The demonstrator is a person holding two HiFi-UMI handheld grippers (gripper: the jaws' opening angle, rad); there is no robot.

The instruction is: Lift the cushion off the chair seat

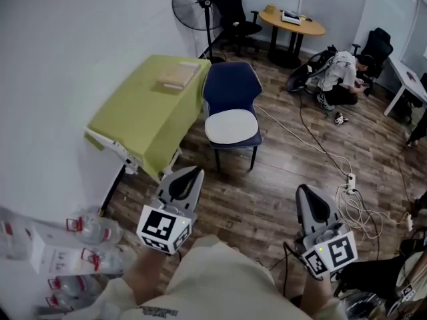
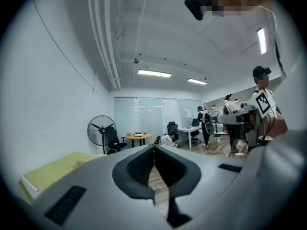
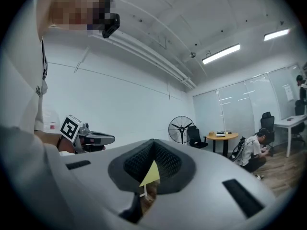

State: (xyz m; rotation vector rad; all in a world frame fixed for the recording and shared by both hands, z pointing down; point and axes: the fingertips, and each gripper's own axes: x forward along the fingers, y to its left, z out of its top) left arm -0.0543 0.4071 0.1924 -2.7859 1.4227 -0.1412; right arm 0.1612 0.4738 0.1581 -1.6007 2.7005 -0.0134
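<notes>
Approach step: white cushion (image 1: 231,127) lies on the seat of the blue chair (image 1: 230,85), far ahead, right of the green worktop (image 1: 137,115); left gripper (image 1: 191,173) and right gripper (image 1: 304,192) both closed, empty, well short, so next walk in, part jaws

Left gripper (image 1: 193,173) and right gripper (image 1: 304,191) match: light grey tapered shells, black ribbed pads (image 2: 140,165) inside the jaws. Each has a white marker cube (image 1: 163,229) with black square codes at the rear. Person wears a cream top (image 1: 220,279) with small dark print.
</notes>
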